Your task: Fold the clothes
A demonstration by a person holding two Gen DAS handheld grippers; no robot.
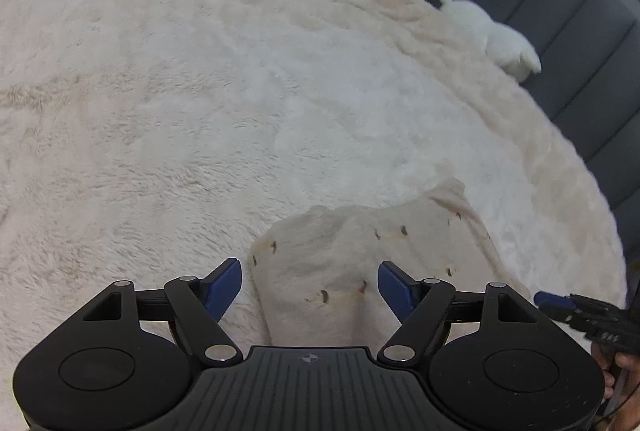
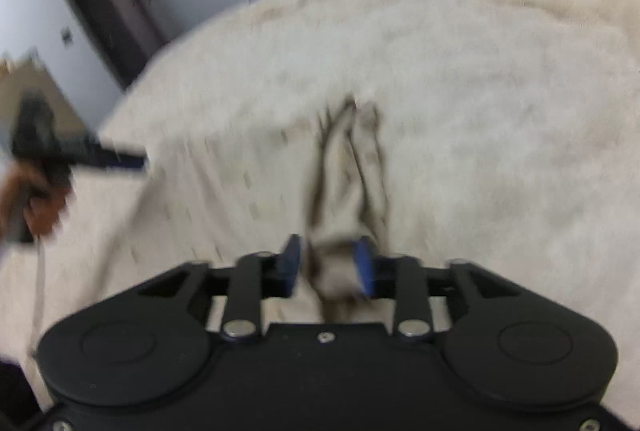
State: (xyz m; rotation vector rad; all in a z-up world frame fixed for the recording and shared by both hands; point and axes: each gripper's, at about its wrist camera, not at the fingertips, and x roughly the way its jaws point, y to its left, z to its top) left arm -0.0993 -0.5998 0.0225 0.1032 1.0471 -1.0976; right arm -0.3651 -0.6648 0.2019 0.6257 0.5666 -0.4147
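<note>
The left gripper (image 1: 310,285) is held open over the cream garment (image 1: 340,263); bunched fabric lies between the parted right gripper (image 2: 327,263) jaws.

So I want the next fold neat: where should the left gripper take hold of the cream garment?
Probably its near left edge, coming in from the left side. The cream garment lies flat on the fluffy blanket, so only an edge gives the open left gripper a lip to pinch. The right side is already bunched between the right gripper fingers.
</note>
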